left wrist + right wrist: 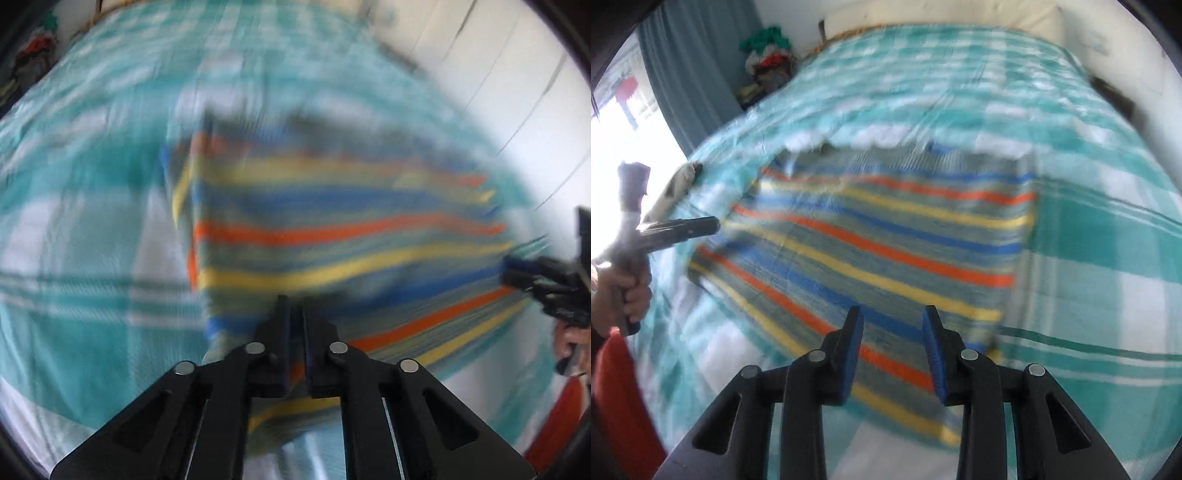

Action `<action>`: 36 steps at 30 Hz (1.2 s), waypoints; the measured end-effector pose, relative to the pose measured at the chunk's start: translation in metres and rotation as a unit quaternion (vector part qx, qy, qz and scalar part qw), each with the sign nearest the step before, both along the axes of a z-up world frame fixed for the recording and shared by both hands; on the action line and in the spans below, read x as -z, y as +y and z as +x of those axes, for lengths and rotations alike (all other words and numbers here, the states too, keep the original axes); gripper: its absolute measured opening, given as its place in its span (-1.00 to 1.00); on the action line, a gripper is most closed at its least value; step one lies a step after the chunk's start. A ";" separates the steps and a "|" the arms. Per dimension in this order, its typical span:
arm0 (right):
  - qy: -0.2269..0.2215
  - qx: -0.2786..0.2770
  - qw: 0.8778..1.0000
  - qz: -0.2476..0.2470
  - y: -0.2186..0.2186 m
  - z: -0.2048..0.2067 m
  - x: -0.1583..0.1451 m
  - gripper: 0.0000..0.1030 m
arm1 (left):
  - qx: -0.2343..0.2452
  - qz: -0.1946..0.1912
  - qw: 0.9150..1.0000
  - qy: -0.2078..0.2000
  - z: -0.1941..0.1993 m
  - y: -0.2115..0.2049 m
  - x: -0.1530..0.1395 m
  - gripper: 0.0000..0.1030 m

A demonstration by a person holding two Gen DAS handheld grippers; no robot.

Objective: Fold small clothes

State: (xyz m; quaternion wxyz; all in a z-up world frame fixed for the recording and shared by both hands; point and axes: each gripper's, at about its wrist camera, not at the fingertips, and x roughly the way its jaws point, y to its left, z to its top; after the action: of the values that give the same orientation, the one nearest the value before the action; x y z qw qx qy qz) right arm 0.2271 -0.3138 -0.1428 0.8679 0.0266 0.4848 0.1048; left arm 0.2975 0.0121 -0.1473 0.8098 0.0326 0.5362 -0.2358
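Seemingly the striped garment (332,236) is pinched in the closed left claw (294,310); beneath the open, empty right claw (894,325) its edge could be dragged crooked.

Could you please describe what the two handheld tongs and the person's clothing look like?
Both tongs, left and right, are matte black linkages with silver round pivot pins and blue ribbed pads. The person wears a red sleeve.

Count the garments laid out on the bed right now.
1: a striped garment lying flat on the teal checked bedspread, under both grippers. A heap of clothes sits off the bed's far corner; pieces there can't be counted.
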 end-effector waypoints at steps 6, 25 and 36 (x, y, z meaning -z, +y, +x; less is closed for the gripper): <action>0.023 0.027 0.999 0.000 -0.019 -0.027 0.026 -0.37 | -0.029 -0.003 0.999 -0.022 -0.016 0.020 -0.012 -0.83; -0.017 0.133 0.990 -0.034 0.002 -0.112 -0.001 0.20 | 0.030 0.039 0.990 -0.132 -0.163 -0.049 -0.027 0.88; -0.014 0.163 0.979 -0.124 0.021 -0.137 0.039 0.36 | 0.010 0.067 0.991 -0.118 -0.167 -0.063 0.027 0.99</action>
State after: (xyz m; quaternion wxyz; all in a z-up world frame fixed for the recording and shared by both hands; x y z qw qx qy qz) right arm 0.0905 -0.2931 -0.1819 0.8764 -0.0037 0.4714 -0.0986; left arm 0.1307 -0.0509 -0.1738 0.8612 0.1201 0.4509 -0.2016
